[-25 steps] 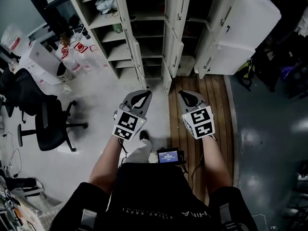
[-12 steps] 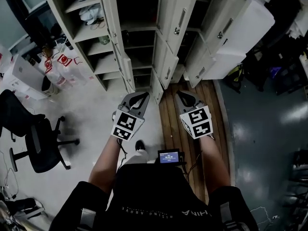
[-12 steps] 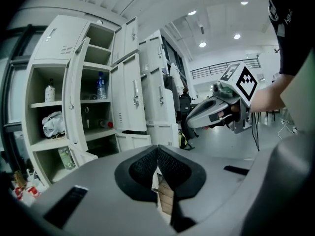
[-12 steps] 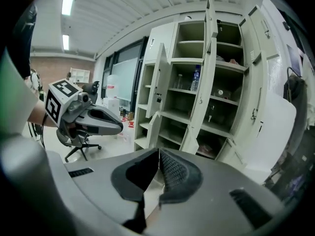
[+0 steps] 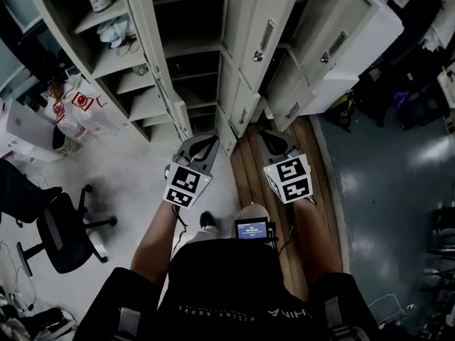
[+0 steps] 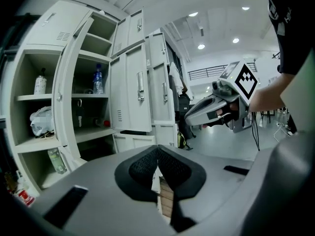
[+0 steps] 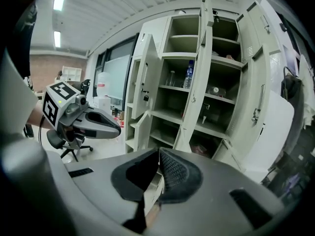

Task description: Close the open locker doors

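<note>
A bank of pale lockers (image 5: 146, 84) fills the top of the head view with several doors hanging open: a tall narrow door (image 5: 151, 62), a middle door (image 5: 261, 30) and wider doors (image 5: 348, 38) at the right. My left gripper (image 5: 202, 142) and right gripper (image 5: 274, 138) are held side by side just short of the lowest doors (image 5: 244, 111), touching none. In the left gripper view the left gripper (image 6: 157, 162) is shut with nothing in it. The right gripper (image 7: 158, 167) is likewise shut and empty, facing an open door's edge (image 7: 198, 82).
A black office chair (image 5: 60, 229) stands at the left, with a white box and bags (image 5: 75, 112) beside the lockers. Wooden floor planks (image 5: 259, 183) lie under the right gripper. Dark bags (image 5: 370, 94) sit at the right. Bottles (image 6: 98, 80) stand on the shelves.
The person has walked toward the lockers, which now sit closer and larger in the head view. Both grippers stay shut and side by side.
</note>
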Demonstrator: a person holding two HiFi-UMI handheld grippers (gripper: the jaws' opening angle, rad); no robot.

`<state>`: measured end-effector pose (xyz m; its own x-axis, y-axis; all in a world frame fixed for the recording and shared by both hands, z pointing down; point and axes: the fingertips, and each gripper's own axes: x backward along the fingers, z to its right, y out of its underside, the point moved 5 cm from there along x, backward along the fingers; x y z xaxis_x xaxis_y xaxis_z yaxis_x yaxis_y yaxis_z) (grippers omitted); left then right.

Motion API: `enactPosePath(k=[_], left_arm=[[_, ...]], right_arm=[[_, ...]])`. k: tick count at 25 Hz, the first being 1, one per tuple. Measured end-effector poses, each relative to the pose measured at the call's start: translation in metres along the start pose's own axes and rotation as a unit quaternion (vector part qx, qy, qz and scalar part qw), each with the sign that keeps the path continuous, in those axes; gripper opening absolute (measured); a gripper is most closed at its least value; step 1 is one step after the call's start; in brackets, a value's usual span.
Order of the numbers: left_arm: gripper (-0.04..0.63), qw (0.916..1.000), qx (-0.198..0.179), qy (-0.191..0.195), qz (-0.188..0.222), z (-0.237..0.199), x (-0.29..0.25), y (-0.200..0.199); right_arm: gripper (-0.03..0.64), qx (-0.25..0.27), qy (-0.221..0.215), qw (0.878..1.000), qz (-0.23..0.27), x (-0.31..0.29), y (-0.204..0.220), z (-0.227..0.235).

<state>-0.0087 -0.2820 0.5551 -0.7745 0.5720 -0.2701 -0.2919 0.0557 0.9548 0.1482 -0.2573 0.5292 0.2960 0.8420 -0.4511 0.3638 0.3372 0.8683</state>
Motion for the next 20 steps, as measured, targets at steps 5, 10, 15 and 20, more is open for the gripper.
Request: enactPosePath(k=[5,10,15,20], left_arm=[[0.020,1.0000,-0.002,-0.003,-0.009,0.003,-0.030,-0.009],[0.020,0.9995,-0.005,-0.030,-0.008,0.012,-0.075,-0.035],[0.020,0.9979,-0.003,-0.064,-0.009,0.032,-0.117,-0.071],[0.020,0.9948,0.003,-0.101,-0.013,0.053,-0.129,-0.125]], right_arm=[[0.032,-0.005,-0.008,1.000,0.007,-0.008,0.001,0.031],[0.032,0.010,-0.033,0.999,0.019,-0.013,0.002,0.083],[0.032,0.027,-0.062,0.997,0.035,-0.007,-0.006,0.139],[0.032,0.040,-0.098,0.993,0.050,0.015,-0.031,0.182]])
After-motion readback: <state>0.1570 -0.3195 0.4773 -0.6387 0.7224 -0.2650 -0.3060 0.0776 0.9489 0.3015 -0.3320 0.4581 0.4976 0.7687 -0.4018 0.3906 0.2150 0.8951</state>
